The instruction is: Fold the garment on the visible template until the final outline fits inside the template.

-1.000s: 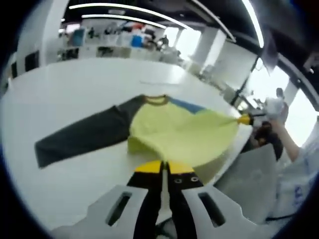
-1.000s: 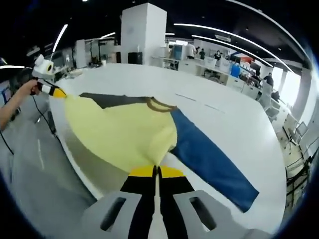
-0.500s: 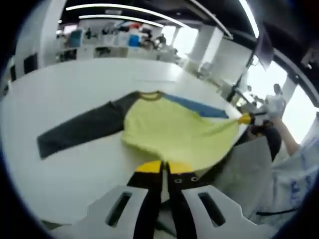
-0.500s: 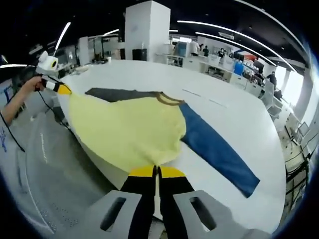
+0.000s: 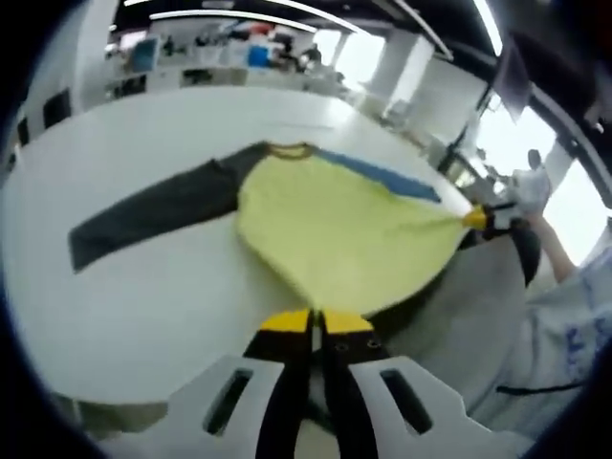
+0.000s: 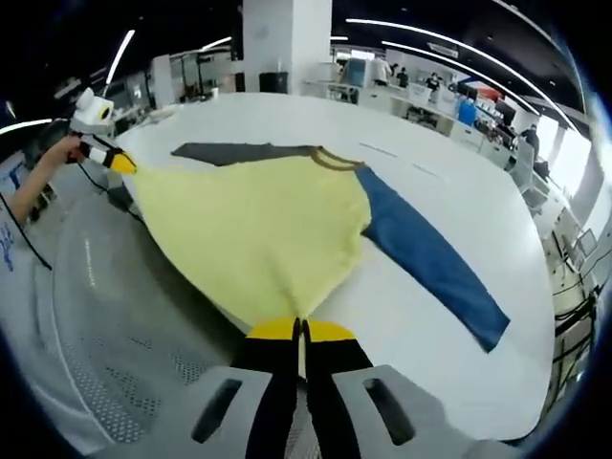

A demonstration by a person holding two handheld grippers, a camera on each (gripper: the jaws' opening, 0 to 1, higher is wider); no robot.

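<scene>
Now I have both grippers, left gripper (image 5: 313,320) and right gripper (image 6: 300,328), clamped on the shirt (image 5: 339,225) hem, stretched off the table (image 5: 143,287); next, I'd fold it far.

I see a white table (image 5: 143,287) across the frame's middle; the long-sleeved shirt (image 5: 325,225) lies on it, hem overhanging the lower-right edge.
</scene>
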